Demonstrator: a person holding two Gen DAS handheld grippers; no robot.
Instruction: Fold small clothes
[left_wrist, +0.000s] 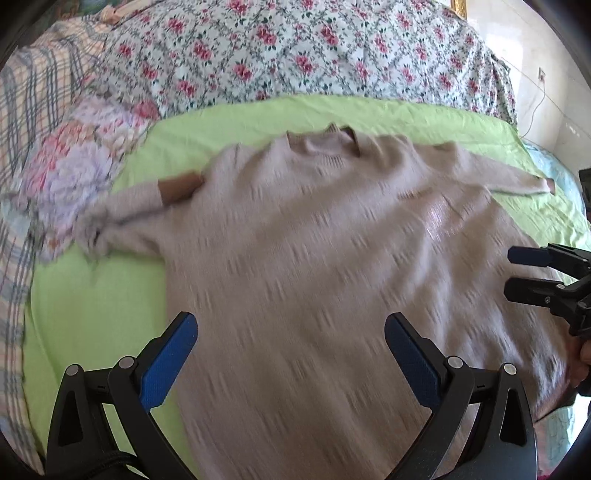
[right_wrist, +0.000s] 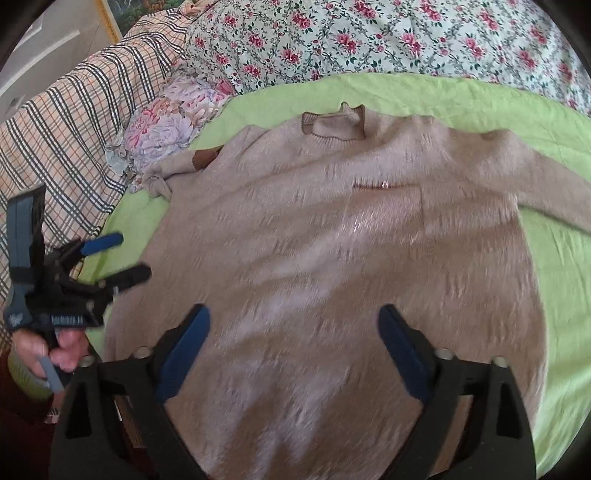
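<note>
Beige sweater spread flat, blurred

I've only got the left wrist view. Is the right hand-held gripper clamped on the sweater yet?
Observer: No. The right wrist view shows the right hand-held gripper open over the beige sweater, with nothing pinched between its fingers.
Operator: And how does the left one look from that side?
Observer: The left hand-held gripper is open too. It sits at the sweater's side edge, where it meets the green sheet.
</note>
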